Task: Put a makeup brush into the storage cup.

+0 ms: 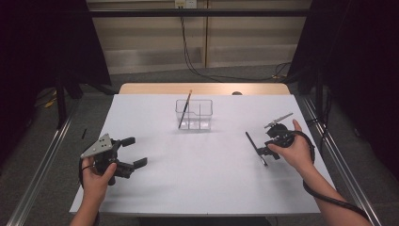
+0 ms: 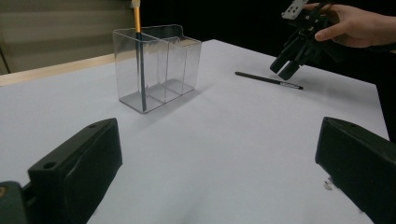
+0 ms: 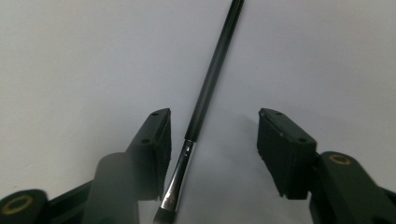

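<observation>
Clear organizer holds one brush, leaning

Lab recording bay: white table, black curtains, aluminium rails, cables.

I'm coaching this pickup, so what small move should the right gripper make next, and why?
Probably lower and close the right gripper on the black brush. It lies flat on the white table between the open jaws, nearer one pad, untouched. The clear organizer already holds one orange-handled brush.
</observation>
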The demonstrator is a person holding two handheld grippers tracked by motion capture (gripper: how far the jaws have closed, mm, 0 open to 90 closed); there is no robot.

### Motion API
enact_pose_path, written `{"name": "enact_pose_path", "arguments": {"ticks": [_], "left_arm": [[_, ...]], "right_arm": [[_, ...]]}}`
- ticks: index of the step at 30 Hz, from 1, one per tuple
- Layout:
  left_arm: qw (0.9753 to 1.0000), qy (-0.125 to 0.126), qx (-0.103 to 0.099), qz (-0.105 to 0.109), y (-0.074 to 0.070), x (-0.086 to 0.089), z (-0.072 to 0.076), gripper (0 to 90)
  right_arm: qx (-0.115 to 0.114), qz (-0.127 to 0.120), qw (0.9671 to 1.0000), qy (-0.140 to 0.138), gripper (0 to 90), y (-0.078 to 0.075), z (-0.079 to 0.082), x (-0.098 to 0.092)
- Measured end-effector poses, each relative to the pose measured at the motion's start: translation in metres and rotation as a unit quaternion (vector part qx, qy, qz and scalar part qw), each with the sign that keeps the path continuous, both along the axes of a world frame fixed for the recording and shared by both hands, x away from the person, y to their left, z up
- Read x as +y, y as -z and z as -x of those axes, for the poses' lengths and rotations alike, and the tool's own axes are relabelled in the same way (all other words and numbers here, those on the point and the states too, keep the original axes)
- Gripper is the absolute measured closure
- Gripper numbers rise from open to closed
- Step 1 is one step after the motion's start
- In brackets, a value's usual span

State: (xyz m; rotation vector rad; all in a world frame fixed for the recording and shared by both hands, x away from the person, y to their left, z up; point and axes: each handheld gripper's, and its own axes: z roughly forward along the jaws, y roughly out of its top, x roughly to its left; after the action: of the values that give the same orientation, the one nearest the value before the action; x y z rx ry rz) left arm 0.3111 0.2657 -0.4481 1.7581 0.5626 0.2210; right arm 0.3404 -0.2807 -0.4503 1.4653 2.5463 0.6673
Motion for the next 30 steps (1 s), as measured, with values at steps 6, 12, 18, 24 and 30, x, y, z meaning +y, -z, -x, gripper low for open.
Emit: {"name": "enact_pose_path", "arguments": {"ticks": [6, 12, 18, 24, 30], "left_arm": [[1.0, 0.0, 0.002, 0.001, 0.001, -0.001, 0.0, 0.4], [1.0, 0.0, 0.004, 0.0, 0.002, -0.001, -0.001, 0.4], [1.0, 0.002, 0.007, -0.001, 0.003, -0.001, -0.002, 0.5], [1.0, 0.002, 0.007, -0.003, 0.003, -0.001, -0.002, 0.5], [1.0, 0.003, 0.008, -0.003, 0.004, -0.001, -0.003, 0.5]], "right_arm": [[0.012, 0.008, 0.9999, 0.0, 51.3, 0.0, -0.001, 0.005], [0.025, 0.015, 0.9996, -0.004, 57.5, 0.002, -0.001, 0.008], [0.03, 0.045, 0.9982, -0.024, 65.9, 0.004, -0.001, 0.012], [0.037, 0.073, 0.9956, -0.047, 80.8, 0.003, -0.003, 0.016], [0.049, 0.094, 0.9921, -0.066, 84.0, 0.002, -0.006, 0.023]]}}
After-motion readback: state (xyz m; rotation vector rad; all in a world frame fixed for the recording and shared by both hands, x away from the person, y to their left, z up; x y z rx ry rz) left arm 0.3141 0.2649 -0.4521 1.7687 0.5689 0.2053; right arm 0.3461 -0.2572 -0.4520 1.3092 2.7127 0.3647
